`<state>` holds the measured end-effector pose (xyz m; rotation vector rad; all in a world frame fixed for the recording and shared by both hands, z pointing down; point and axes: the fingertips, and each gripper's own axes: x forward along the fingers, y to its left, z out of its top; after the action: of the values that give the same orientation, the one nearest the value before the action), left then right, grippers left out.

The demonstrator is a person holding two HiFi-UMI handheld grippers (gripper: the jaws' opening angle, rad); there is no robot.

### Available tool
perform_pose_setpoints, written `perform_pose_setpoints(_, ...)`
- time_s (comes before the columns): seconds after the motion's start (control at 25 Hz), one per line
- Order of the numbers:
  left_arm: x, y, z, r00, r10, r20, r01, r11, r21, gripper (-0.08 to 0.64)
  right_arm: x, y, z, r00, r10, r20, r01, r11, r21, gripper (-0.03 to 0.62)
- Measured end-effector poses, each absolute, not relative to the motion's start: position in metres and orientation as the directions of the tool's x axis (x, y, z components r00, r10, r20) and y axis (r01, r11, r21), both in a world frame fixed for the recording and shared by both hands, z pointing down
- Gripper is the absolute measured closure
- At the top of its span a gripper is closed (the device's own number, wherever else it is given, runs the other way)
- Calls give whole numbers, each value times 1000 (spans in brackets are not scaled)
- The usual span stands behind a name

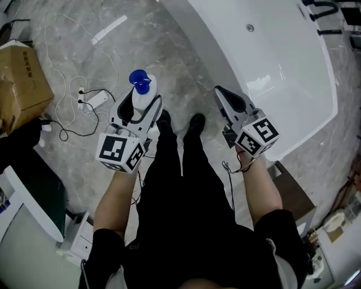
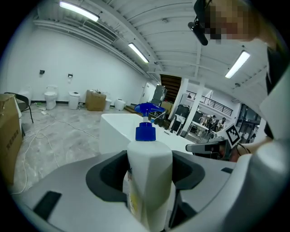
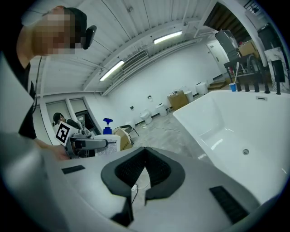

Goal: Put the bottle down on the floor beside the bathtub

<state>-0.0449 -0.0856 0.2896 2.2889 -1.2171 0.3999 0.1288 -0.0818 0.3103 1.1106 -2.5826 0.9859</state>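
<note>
Grey marbled floor point(image 1: 186, 62) and white bathtub point(image 1: 293, 84) at right, with the left gripper point(image 1: 138, 112) clamping an upright white bottle point(image 1: 141, 93) with a blue pump top, held over the floor left of the tub, and the right gripper point(image 1: 219, 91) clenched on nothing.

Cool, even white light falls from long ceiling strip lights point(image 2: 79, 11), and every view is bright. The glossy bathtub point(image 1: 293, 68) throws back pale glare streaks. The grey floor point(image 1: 169, 51) shows only faint, soft shadows. Both gripper views bend strongly toward dark, vignetted corners. Close to the lens, the bottle point(image 2: 149, 176) looks slightly soft, its near face in shade.
</note>
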Motion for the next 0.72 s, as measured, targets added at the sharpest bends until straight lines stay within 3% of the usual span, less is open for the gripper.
perform_pose_setpoints(0.32, -72, -111, 384, 554, -670, 494, -832, -452, 321, 285, 80, -101, 407, -727, -572, 381, -671, 473, -570, 565)
perform_pose_setpoints(0.72, -92, -97, 502, 533, -674, 512, -846, -418, 330, 285, 47, -61, 535, -733, -492, 470, -676, 452, -581, 565)
